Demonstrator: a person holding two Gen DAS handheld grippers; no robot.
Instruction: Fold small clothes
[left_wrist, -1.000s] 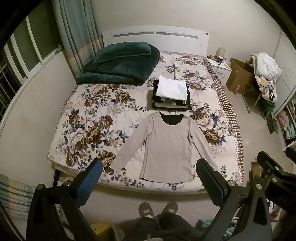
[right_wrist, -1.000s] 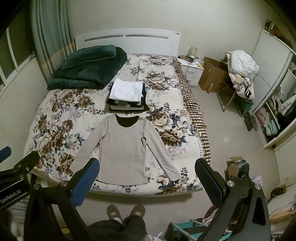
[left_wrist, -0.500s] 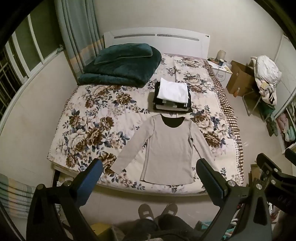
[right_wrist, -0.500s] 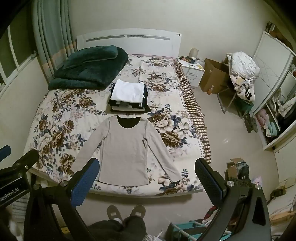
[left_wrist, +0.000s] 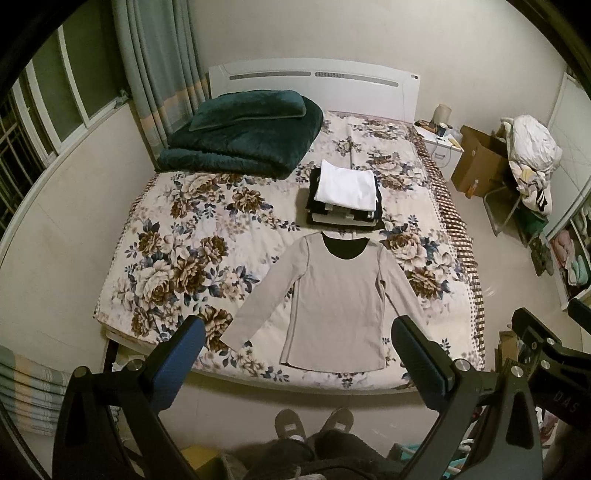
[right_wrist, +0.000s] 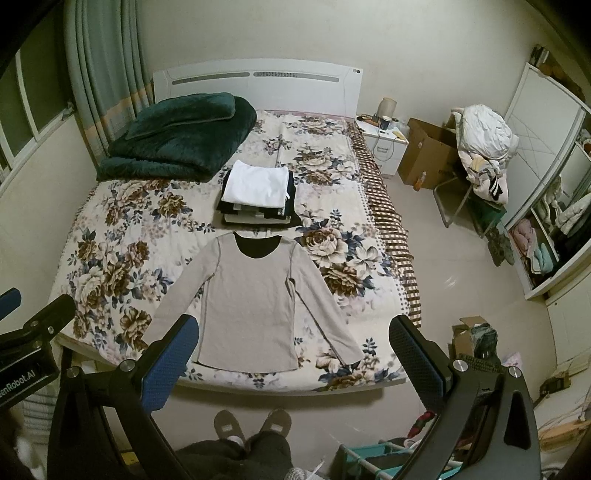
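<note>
Now your flowery bed (left_wrist: 177, 258) holds a flat grey shirt (left_wrist: 334, 299), a folded clothes pile (left_wrist: 345, 197) and a green blanket (left_wrist: 240, 136). Your left gripper (left_wrist: 295, 354) and right gripper (right_wrist: 291, 350) hang wide apart, holding nothing.

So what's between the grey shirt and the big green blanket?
A stack of folded clothes sits between the grey shirt and the green blanket, as both views show.

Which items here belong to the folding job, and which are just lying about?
Job: grey long-sleeved top spread flat; stack of folded clothes behind it; bed.
Lying about: green blanket, cardboard box, nightstand.
</note>
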